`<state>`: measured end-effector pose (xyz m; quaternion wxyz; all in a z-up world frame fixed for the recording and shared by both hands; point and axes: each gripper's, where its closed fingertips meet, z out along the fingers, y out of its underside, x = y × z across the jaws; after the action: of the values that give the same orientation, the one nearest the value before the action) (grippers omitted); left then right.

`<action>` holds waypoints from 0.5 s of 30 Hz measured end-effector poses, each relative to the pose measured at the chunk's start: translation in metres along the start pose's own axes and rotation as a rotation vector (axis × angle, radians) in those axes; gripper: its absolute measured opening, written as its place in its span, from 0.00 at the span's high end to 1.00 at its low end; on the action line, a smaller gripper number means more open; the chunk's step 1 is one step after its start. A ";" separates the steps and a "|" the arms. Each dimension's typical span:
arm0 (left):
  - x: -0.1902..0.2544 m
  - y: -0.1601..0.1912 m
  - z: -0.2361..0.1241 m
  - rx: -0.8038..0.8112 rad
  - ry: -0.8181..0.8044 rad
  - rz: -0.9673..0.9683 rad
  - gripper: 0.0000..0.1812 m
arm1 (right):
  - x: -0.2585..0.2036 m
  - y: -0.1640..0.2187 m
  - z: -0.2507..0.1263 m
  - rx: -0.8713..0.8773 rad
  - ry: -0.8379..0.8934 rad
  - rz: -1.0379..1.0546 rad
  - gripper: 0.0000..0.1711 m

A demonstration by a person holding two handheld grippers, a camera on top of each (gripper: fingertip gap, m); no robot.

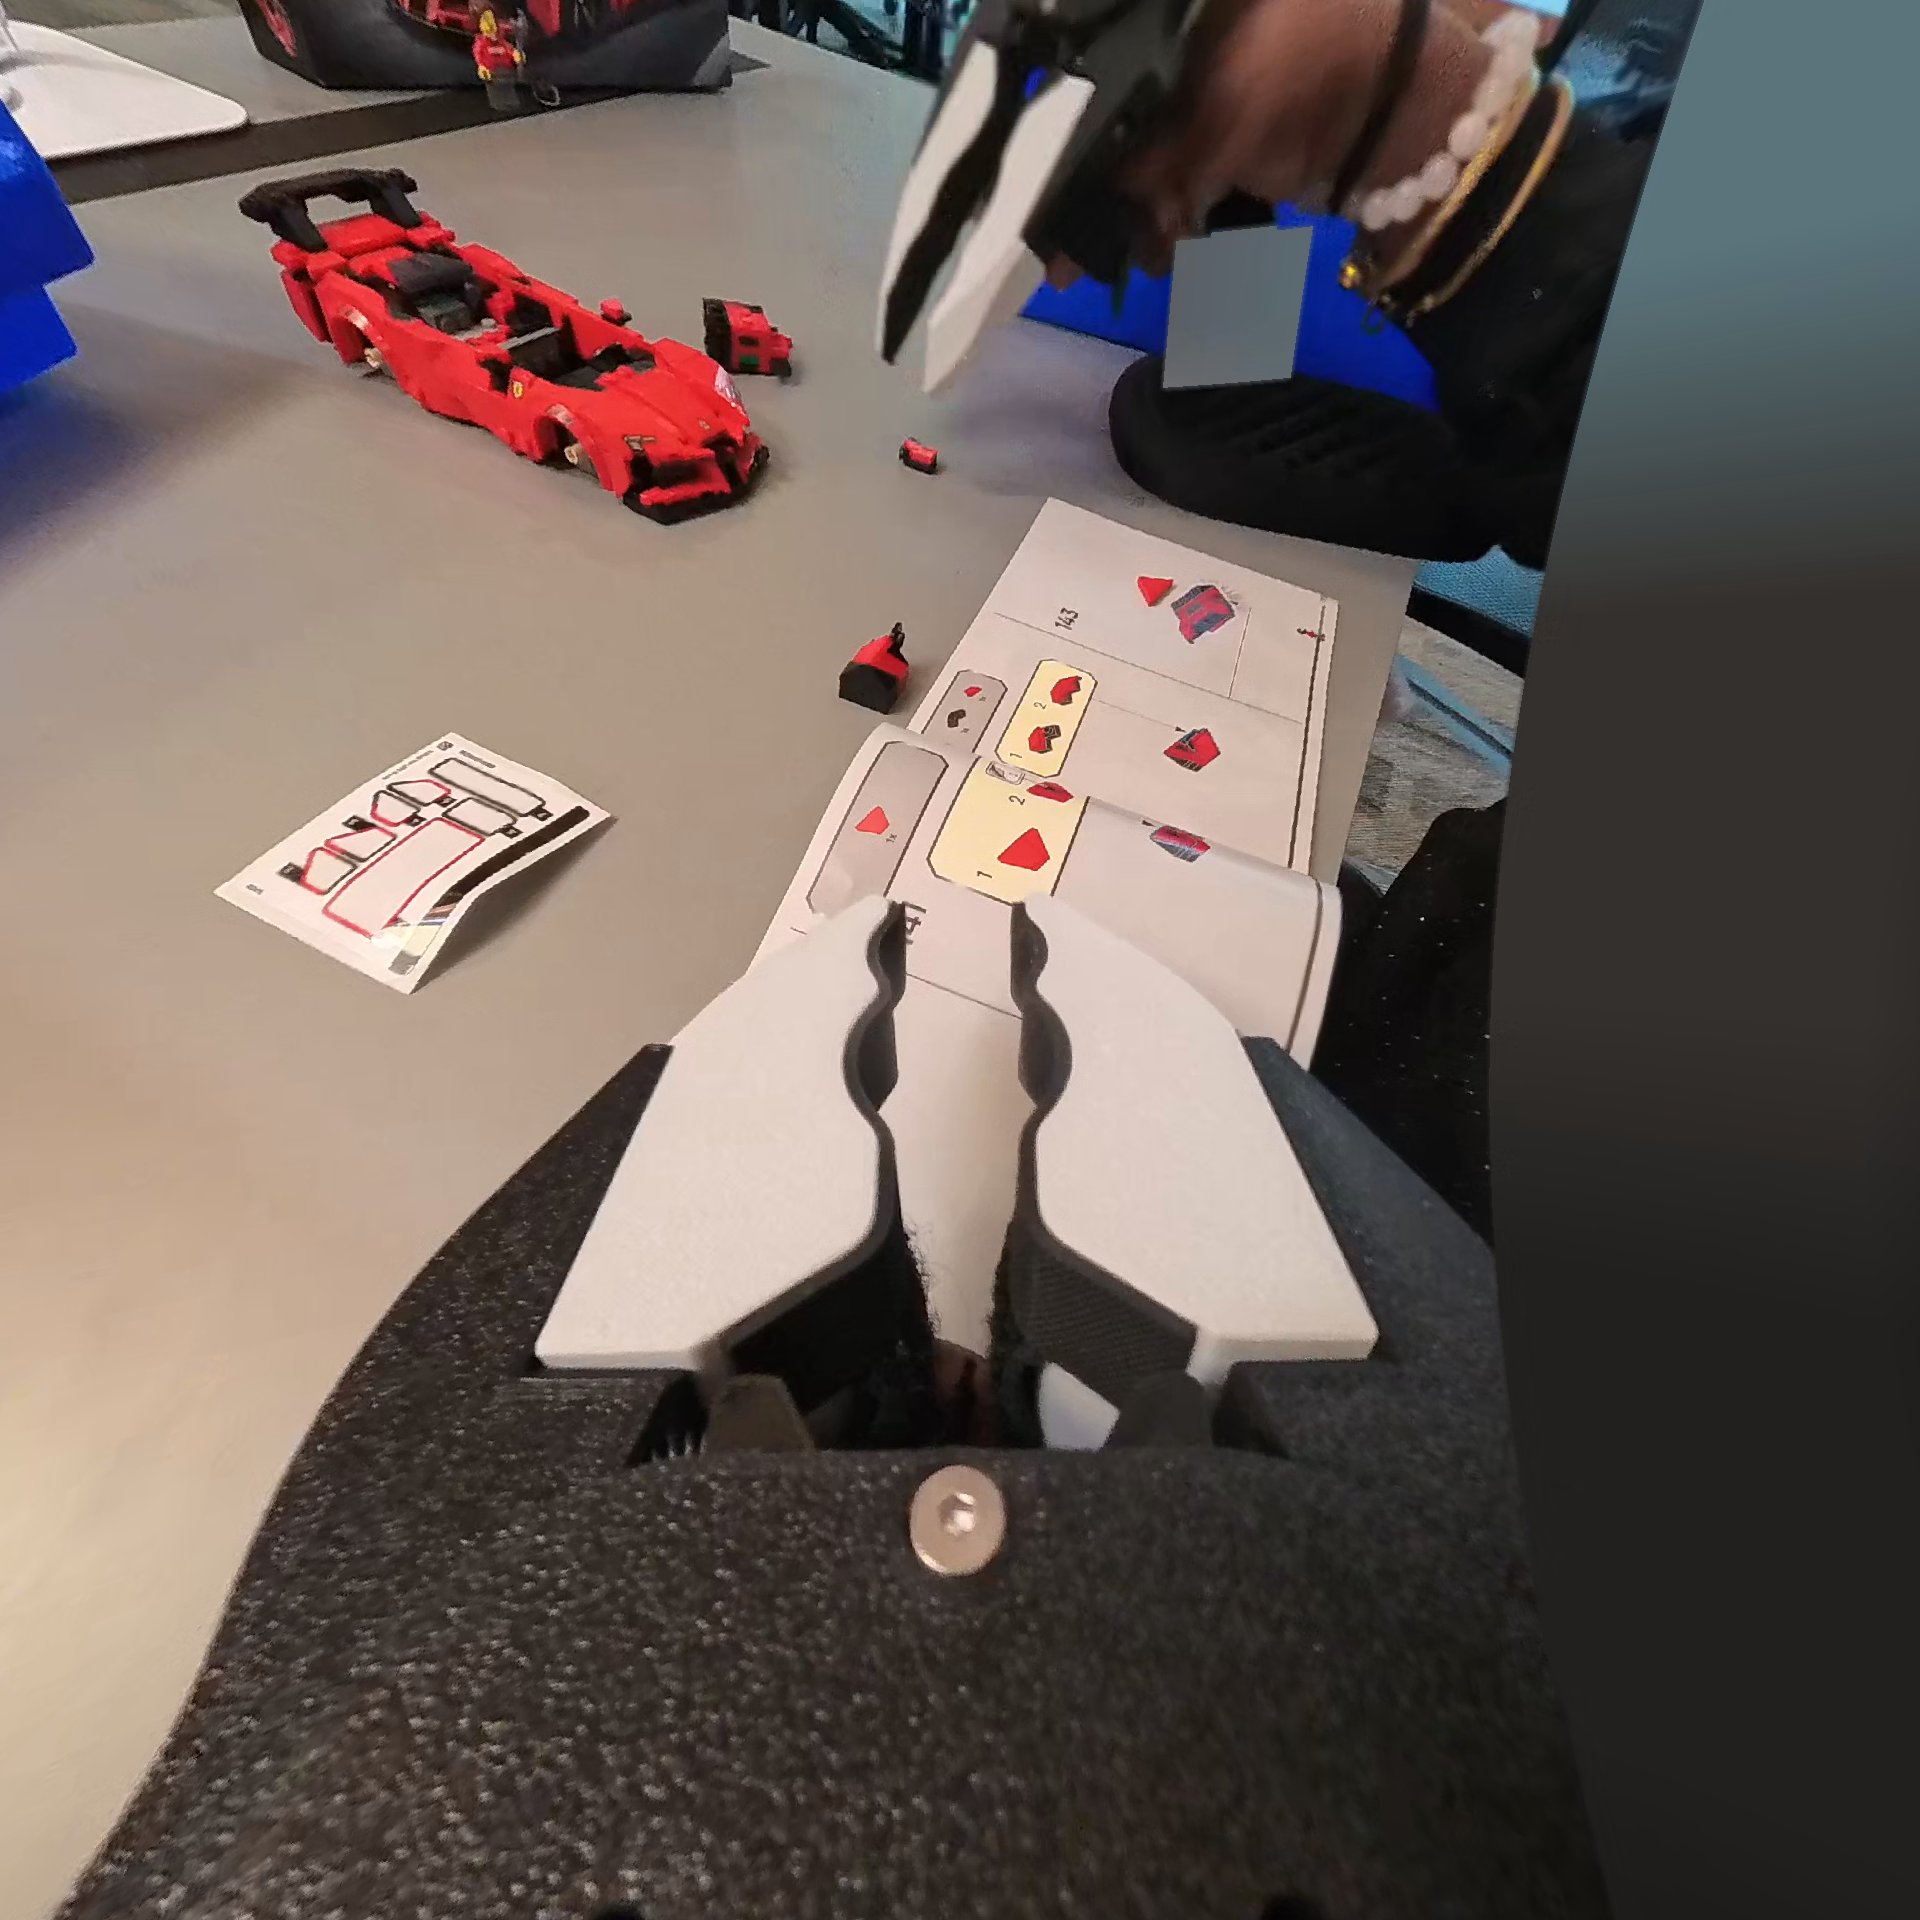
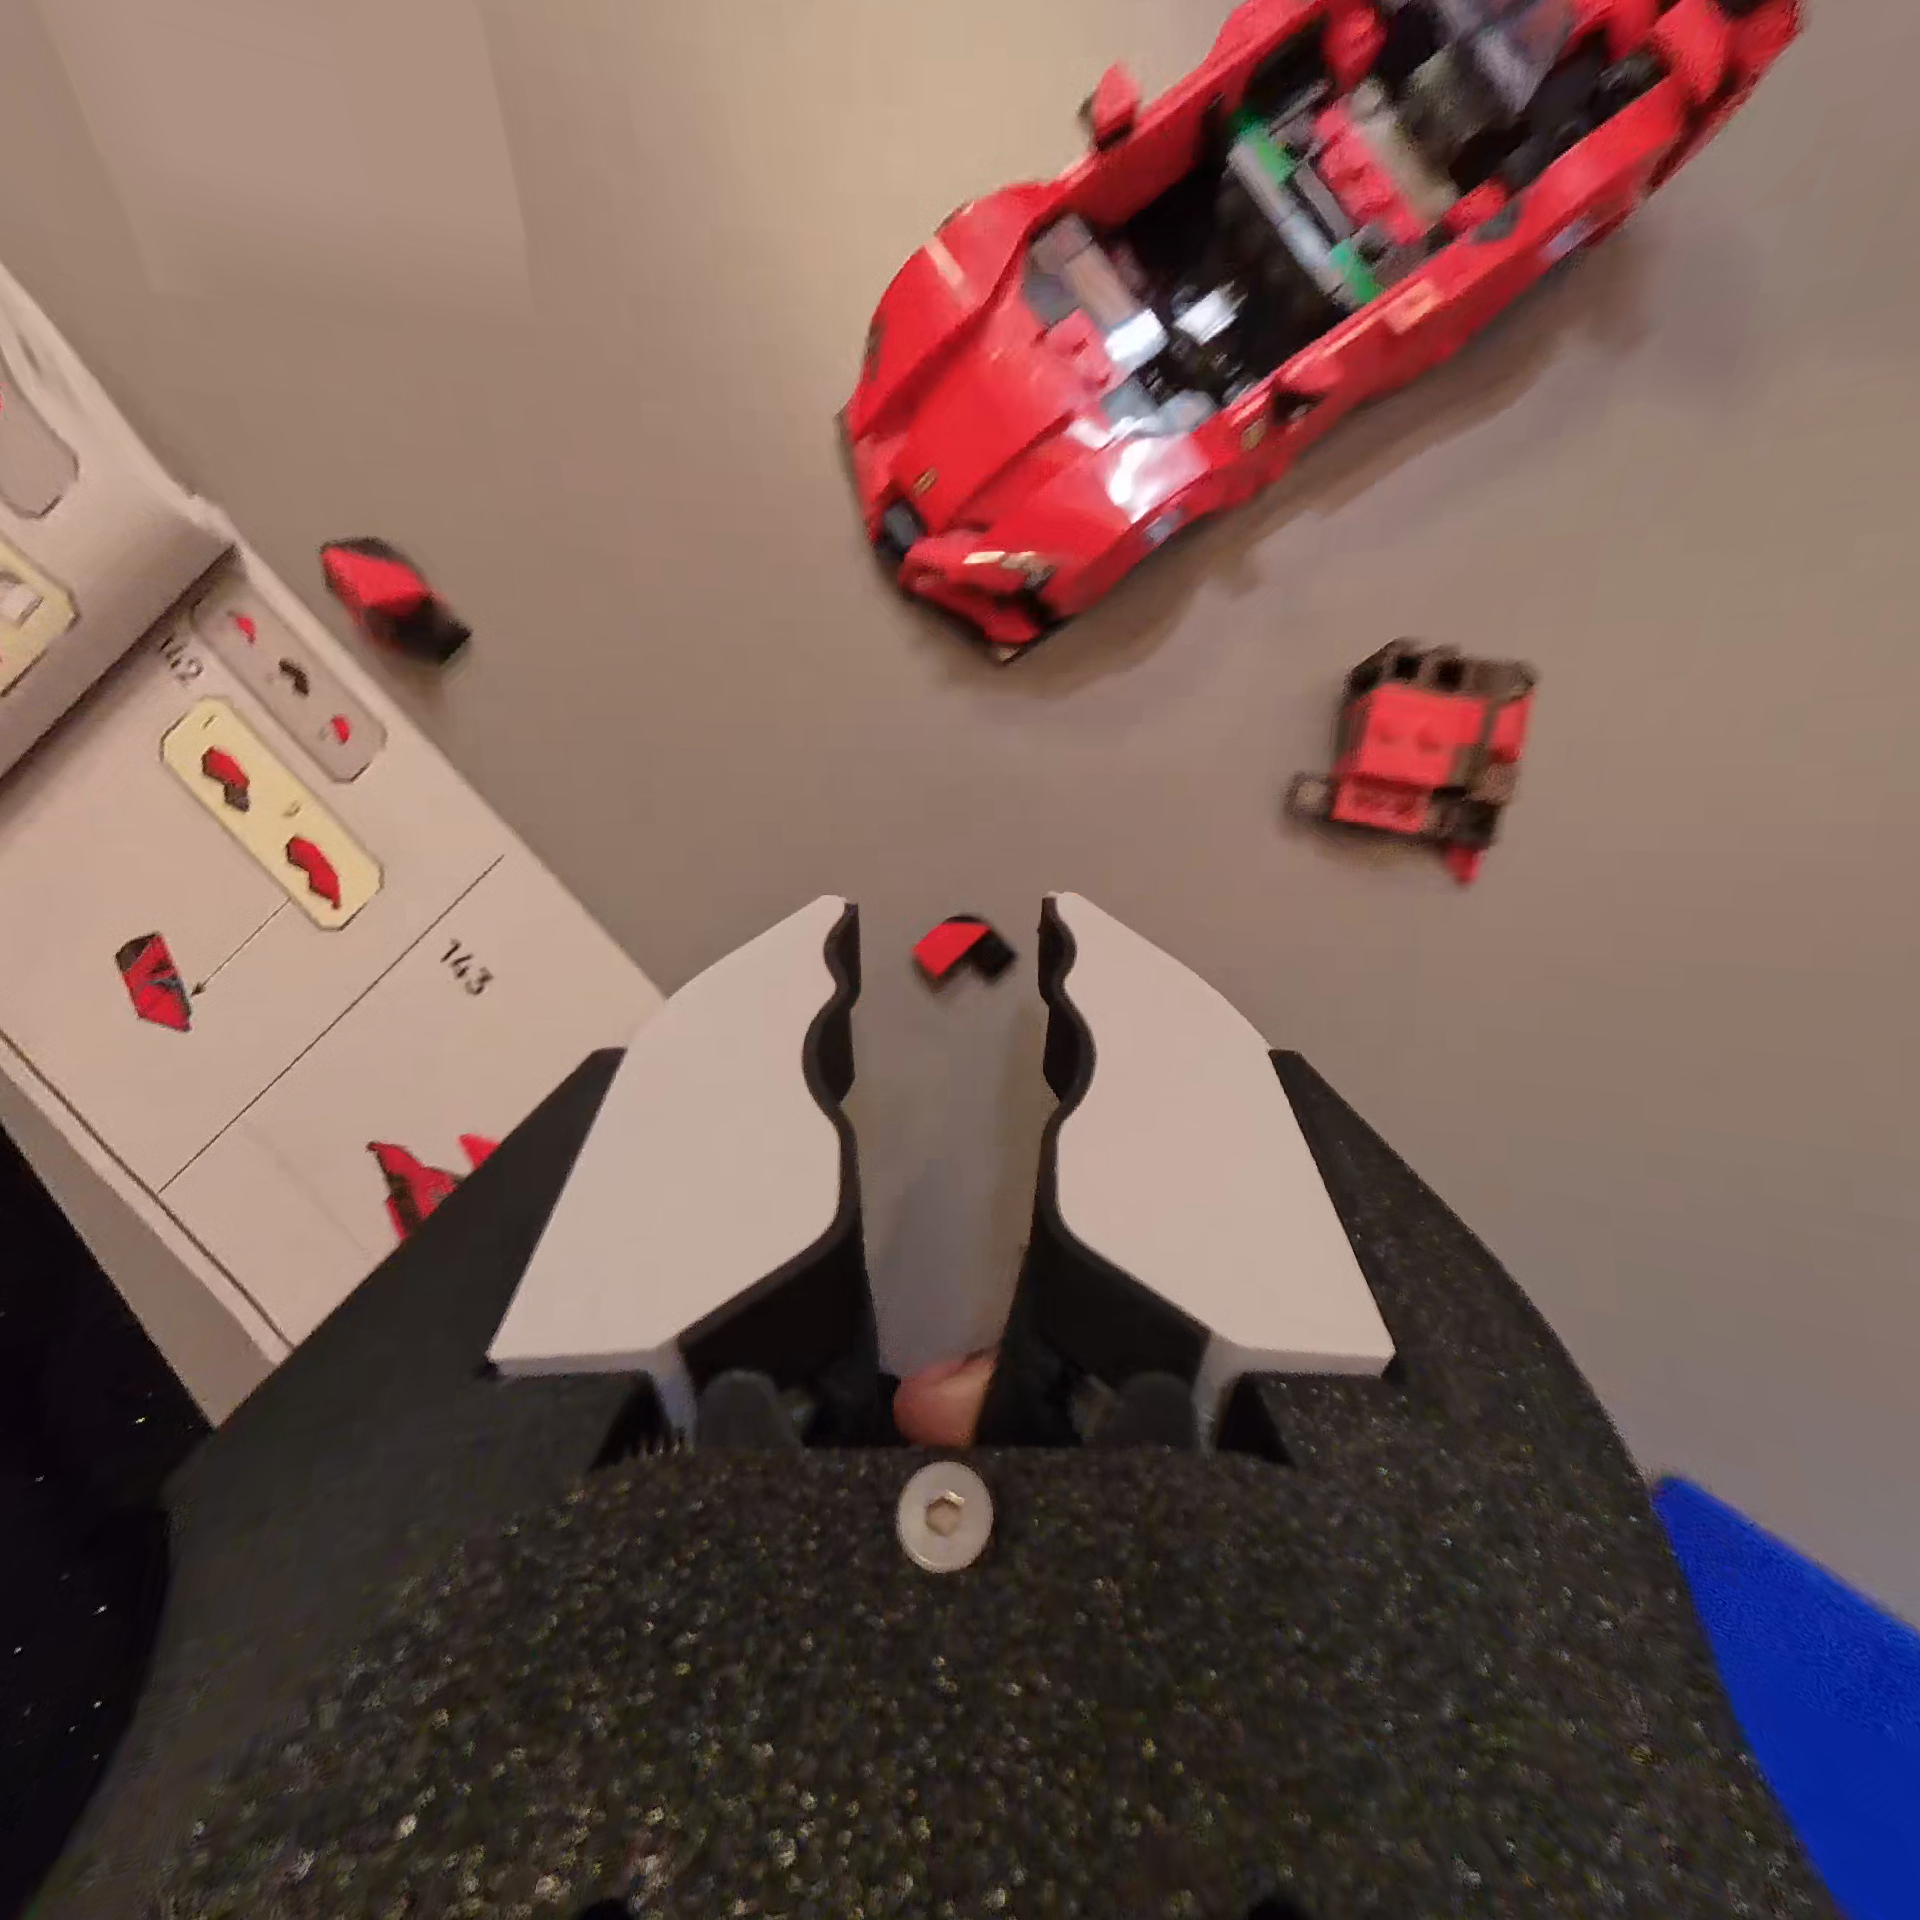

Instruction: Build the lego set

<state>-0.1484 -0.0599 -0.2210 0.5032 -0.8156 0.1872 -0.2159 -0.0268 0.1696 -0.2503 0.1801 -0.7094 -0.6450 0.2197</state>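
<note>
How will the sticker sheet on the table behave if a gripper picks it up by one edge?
The sticker sheet looks thin, and one corner already curls off the table, so it would probably droop and bend. It is likely very light. Lying mostly flat, it may slide instead of lifting; the raised corner seems the easiest place to pinch.

Soft even light, fisheye-bent edges, motion blur across the right wrist view.

A grey table (image 1: 260, 1091) carries blue objects (image 1: 31, 270) at its edges.
</note>
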 end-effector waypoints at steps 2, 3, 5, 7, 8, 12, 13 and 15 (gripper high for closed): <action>0.000 0.001 0.002 -0.002 0.005 0.000 0.89 | -0.009 0.010 0.003 0.010 0.011 0.008 0.83; 0.000 0.001 0.003 -0.004 0.007 -0.001 0.89 | -0.010 0.014 0.003 0.014 0.035 0.003 0.84; 0.001 0.002 0.004 -0.007 0.011 0.001 0.89 | -0.003 0.022 0.005 0.000 0.108 -0.035 0.87; 0.001 0.003 0.005 -0.011 0.012 0.004 0.89 | 0.004 0.026 0.007 -0.015 0.146 -0.051 0.87; 0.001 0.003 0.005 -0.013 0.011 0.005 0.89 | 0.005 0.025 0.008 -0.014 0.137 -0.052 0.86; 0.002 0.001 0.004 -0.006 0.011 0.013 0.89 | 0.006 0.022 0.016 -0.017 0.085 -0.111 0.83; 0.002 0.001 0.004 -0.004 0.013 0.015 0.90 | 0.006 0.021 0.017 -0.012 0.067 -0.128 0.83; 0.003 0.001 0.004 -0.004 0.015 0.017 0.89 | 0.003 0.019 0.017 -0.013 0.026 -0.173 0.84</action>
<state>-0.1439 -0.0586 -0.2228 0.5019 -0.8133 0.1986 -0.2173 -0.0198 0.1705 -0.2753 0.2023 -0.6548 -0.7030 0.1899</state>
